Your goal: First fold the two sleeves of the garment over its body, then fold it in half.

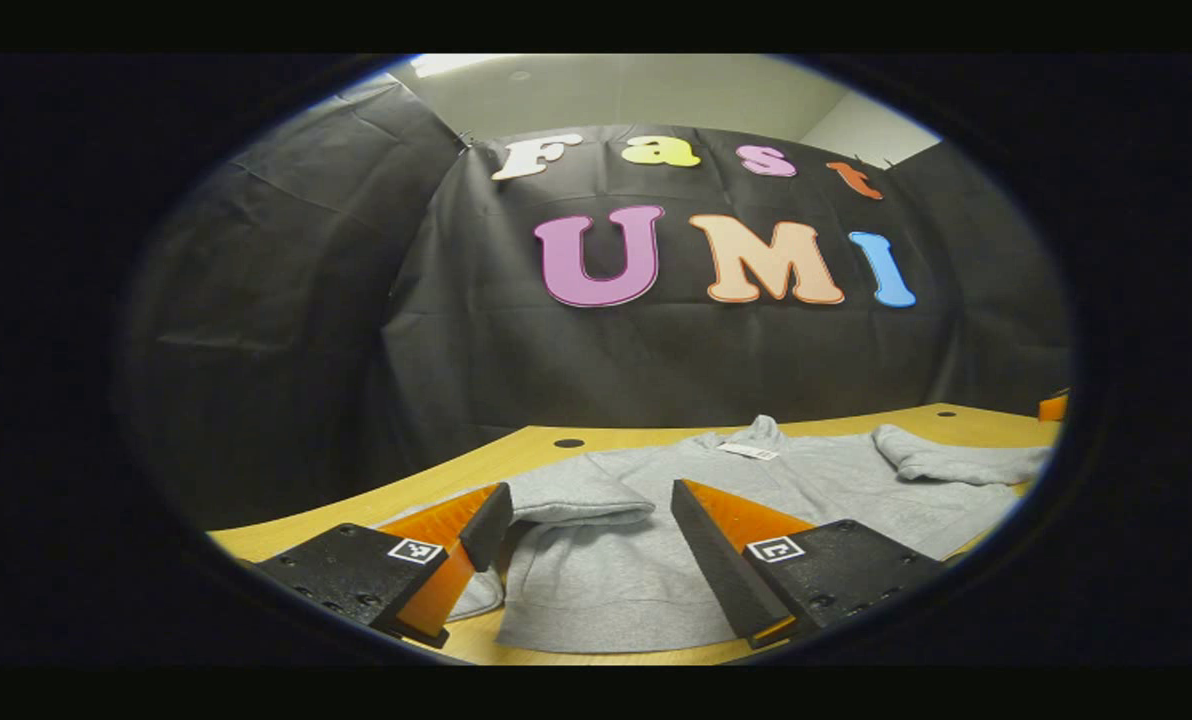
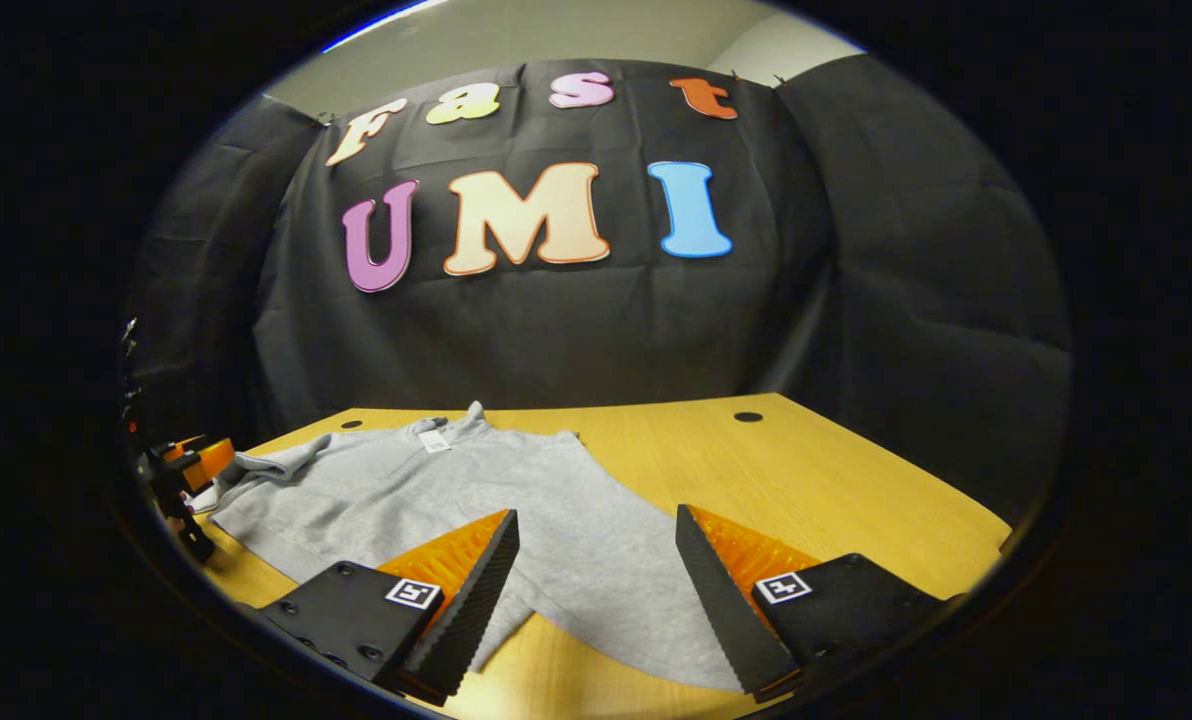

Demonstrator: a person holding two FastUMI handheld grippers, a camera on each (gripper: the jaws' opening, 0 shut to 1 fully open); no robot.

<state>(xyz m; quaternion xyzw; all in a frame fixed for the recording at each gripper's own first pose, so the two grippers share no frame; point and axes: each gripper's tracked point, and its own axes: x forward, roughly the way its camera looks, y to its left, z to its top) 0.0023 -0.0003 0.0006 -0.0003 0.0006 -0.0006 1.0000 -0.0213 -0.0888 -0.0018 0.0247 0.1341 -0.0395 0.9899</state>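
A grey sweatshirt (image 1: 636, 570) lies flat on the wooden table (image 1: 516, 455), collar and white tag (image 1: 746, 451) at the far side. One sleeve (image 1: 576, 497) lies bent by its left shoulder, the other sleeve (image 1: 956, 462) is bunched at the far right. My left gripper (image 1: 586, 515) hovers open over the near hem, fingers on either side of the cloth. In the right gripper view the sweatshirt (image 2: 406, 495) spreads to the left, and a flap of it reaches between the fingers of my open right gripper (image 2: 596, 535). Neither gripper holds anything.
Bare tabletop (image 2: 816, 490) stretches to the right of the garment, with round cable holes (image 2: 748, 416) near the back edge. The other gripper (image 2: 181, 470) sits at the far left edge of the right gripper view. The booth's black cloth wall stands behind the table.
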